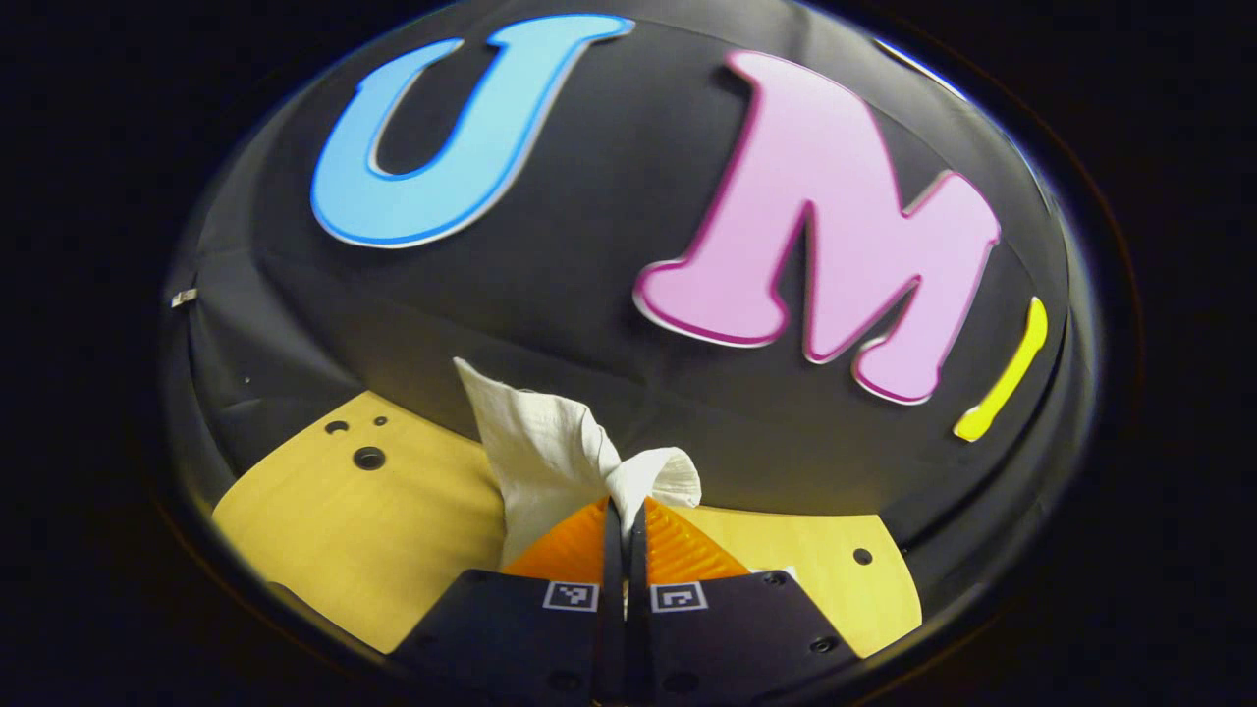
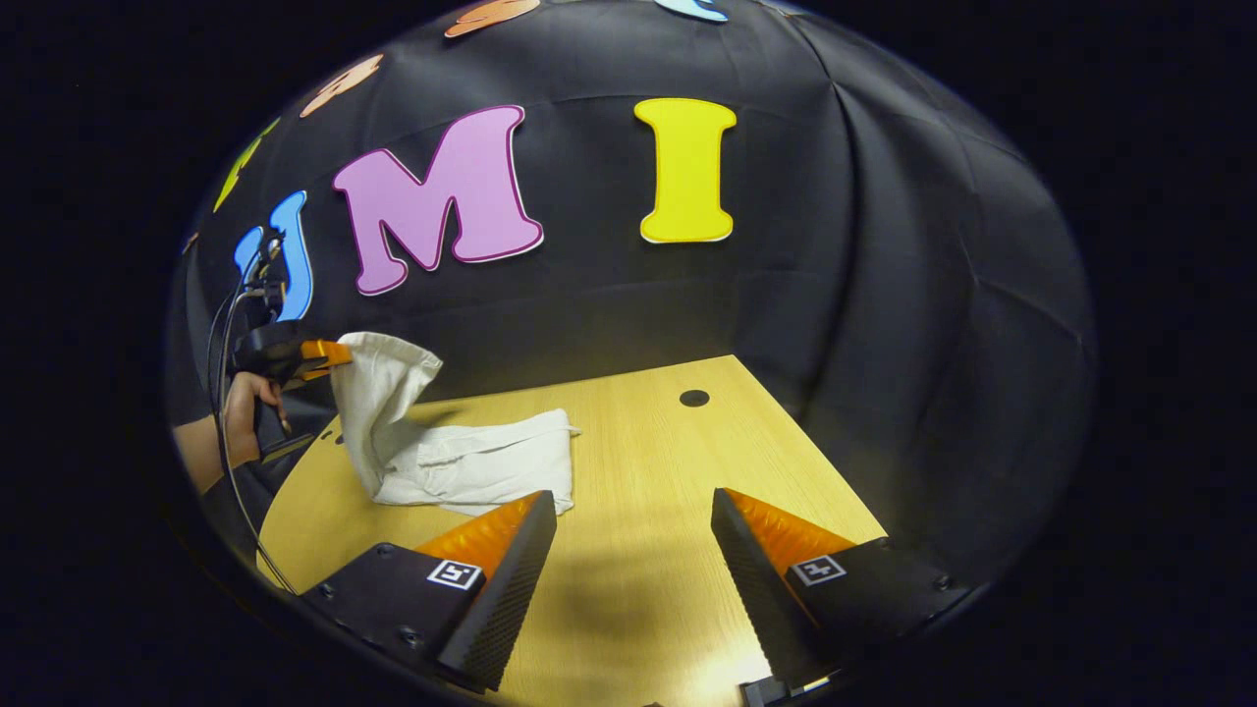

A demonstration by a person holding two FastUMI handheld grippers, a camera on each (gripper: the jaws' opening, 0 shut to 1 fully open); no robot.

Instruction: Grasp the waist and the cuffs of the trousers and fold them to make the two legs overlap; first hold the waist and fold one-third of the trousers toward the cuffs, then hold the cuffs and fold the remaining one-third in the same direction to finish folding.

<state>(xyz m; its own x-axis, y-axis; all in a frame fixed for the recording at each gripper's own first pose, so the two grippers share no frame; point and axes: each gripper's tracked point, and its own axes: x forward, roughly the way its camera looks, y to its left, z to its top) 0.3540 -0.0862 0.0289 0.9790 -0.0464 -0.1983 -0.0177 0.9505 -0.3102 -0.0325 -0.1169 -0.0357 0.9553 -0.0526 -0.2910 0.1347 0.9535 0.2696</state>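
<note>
Pale wooden table (image 2: pixel 648 462) with small dark round holes (image 2: pixel 694 398), creased black cloth wall (image 2: pixel 884 245) close behind, bright light glare on the tabletop's near edge

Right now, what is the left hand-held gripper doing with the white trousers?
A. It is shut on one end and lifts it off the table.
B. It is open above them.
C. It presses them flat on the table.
A: the left hand-held gripper is shut on the trousers, one end lifted off the table.

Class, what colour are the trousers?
White trousers, clearest in the right gripper view.
</note>
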